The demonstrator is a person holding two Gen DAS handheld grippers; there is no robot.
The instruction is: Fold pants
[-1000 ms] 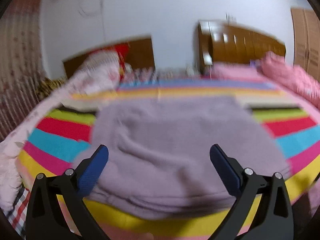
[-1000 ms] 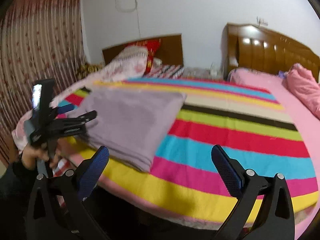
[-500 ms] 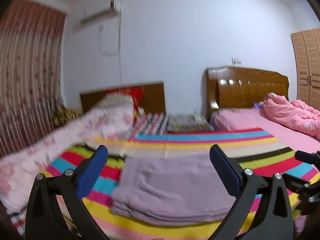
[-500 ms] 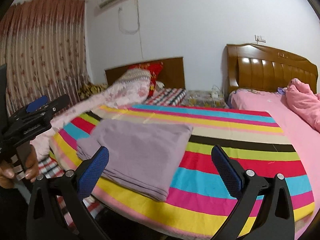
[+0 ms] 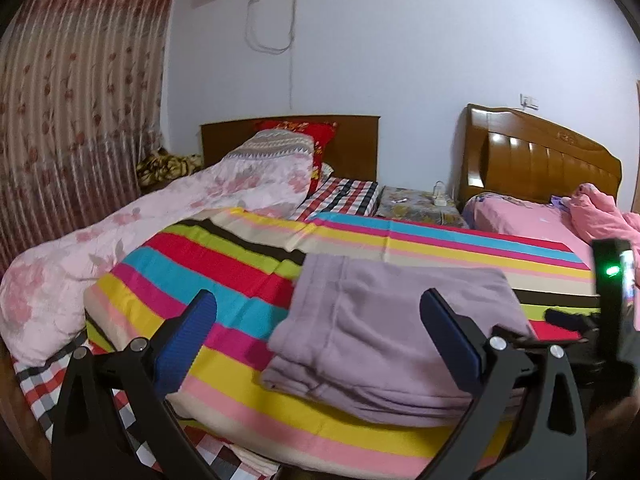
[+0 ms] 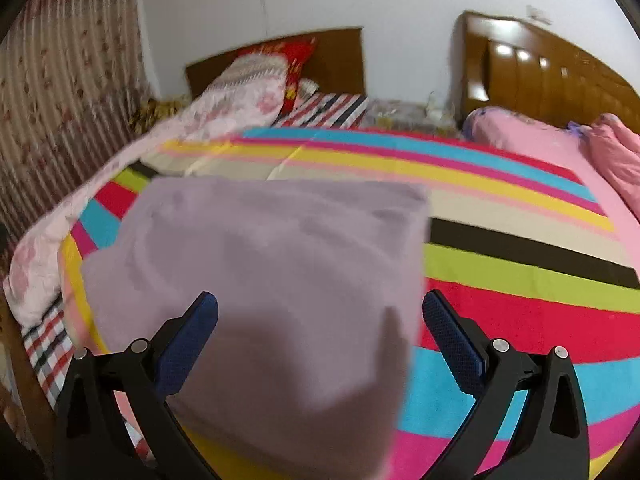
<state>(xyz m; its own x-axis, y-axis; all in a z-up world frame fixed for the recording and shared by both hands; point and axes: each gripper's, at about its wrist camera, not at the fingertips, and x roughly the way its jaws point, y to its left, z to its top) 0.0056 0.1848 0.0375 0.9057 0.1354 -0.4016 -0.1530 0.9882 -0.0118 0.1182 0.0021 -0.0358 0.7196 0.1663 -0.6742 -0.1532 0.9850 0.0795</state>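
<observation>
Striped bright bedcover holds the soft folded purple pants near its edge. Both grippers' fingers are spread, empty. A bump could undo the fold.

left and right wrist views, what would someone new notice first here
The rainbow-striped blanket covering the near bed grabs the eye, with the folded lilac pants lying on its near edge. In the right wrist view the pants fill the middle, just ahead of the open right gripper; the left gripper is open too. Behind, a pink floral quilt lies at the left and a glossy wooden headboard at the right.
</observation>
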